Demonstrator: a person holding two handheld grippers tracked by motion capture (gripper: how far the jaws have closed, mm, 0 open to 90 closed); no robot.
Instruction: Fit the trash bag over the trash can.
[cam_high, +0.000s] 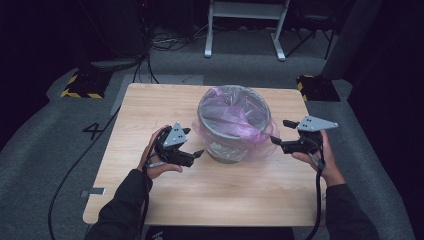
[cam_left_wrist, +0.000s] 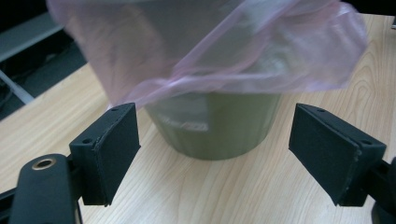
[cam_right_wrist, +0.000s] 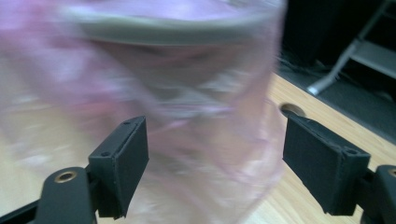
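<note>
A grey bin (cam_high: 231, 150) stands at the middle of the wooden table (cam_high: 150, 105), lined with a thin pink plastic bag (cam_high: 235, 120) that hangs loosely over its rim. My left gripper (cam_high: 193, 144) sits just left of the bin, open, jaws pointing at its lower wall. In the left gripper view the bin (cam_left_wrist: 219, 126) and the bag's draped edge (cam_left_wrist: 224, 51) lie ahead of the gripper (cam_left_wrist: 215, 154), untouched. My right gripper (cam_high: 281, 132) is open at the bin's right side. In the right gripper view the bag (cam_right_wrist: 187, 121) is blurred, close in front of the gripper (cam_right_wrist: 215, 163).
The table's near half is bare wood. A small round hole (cam_right_wrist: 293, 109) lies in the tabletop beside the bin. Behind the table are a white metal frame (cam_high: 245, 25), floor cables (cam_high: 170, 42) and yellow-black striped blocks (cam_high: 82, 85).
</note>
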